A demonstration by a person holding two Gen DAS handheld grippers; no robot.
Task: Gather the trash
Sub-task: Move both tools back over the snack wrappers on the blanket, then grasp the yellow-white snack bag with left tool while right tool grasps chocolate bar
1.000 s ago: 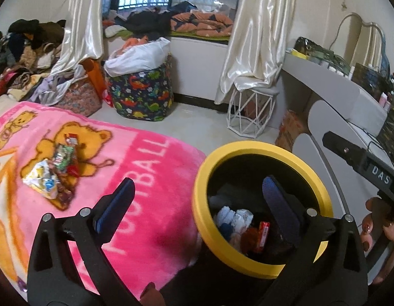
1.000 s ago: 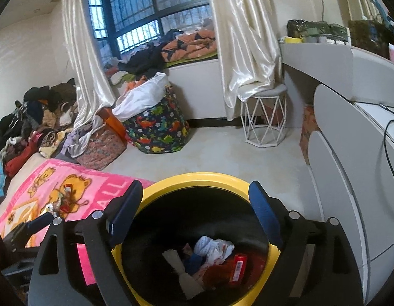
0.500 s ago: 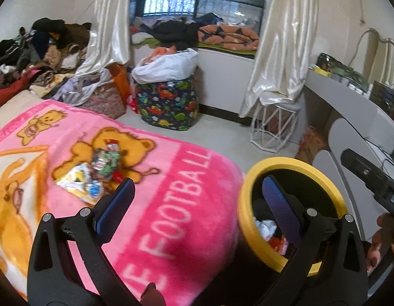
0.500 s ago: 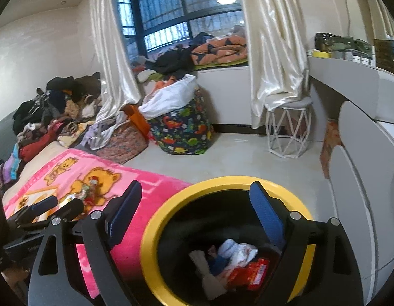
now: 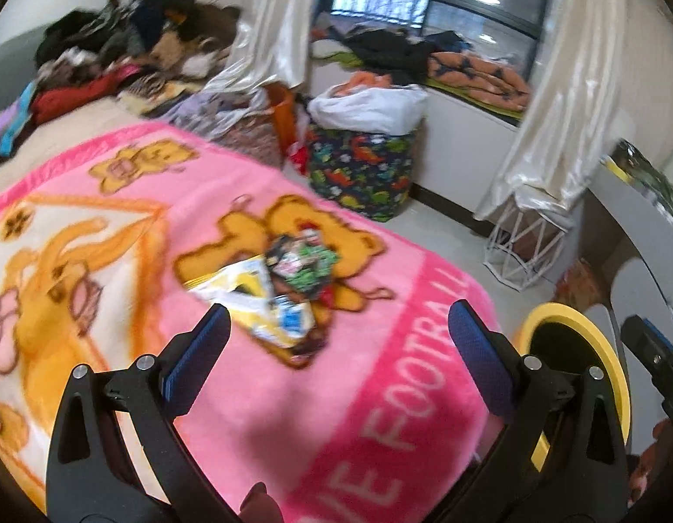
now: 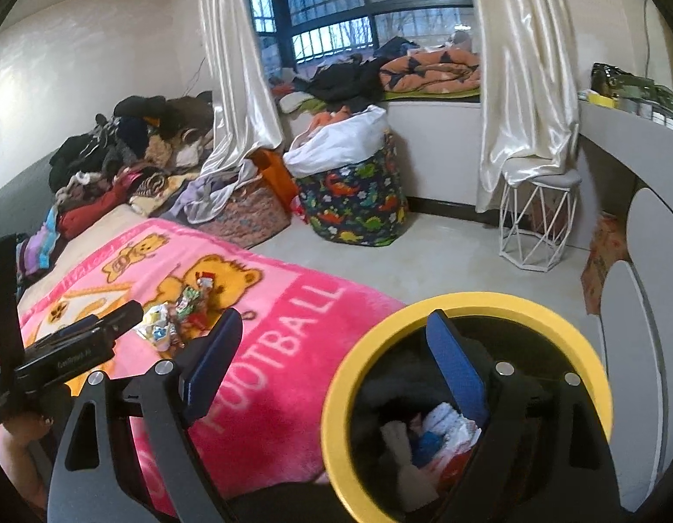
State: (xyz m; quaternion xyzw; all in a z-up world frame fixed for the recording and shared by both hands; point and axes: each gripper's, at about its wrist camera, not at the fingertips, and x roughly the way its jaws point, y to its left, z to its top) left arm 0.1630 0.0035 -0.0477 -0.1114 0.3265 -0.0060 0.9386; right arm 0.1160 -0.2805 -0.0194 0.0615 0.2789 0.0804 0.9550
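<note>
The wrappers (image 5: 275,287) lie in a loose heap on the pink blanket (image 5: 380,370), over the printed bear, well apart from the yellow-rimmed bin (image 6: 462,305) that stands on the floor at the bed's corner. The left gripper (image 5: 332,340) faces the heap with its jaws wide and nothing between them; the right gripper (image 6: 332,348) is also wide and empty, one finger over the blanket and the other over the bin's mouth, where paper and a red packet already sit.

The step in hand looks like the reach for the heap. To do it well, the left gripper should come down over one piece at the near edge — the white and yellow bag seems the easiest — and not the whole pile, since crinkled foil slips. Keep the fingertips just clear of the blanket's pile so the plush is not pinched with it. Close firmly on a folded part — a single thin flap may tear or slide out.
</note>
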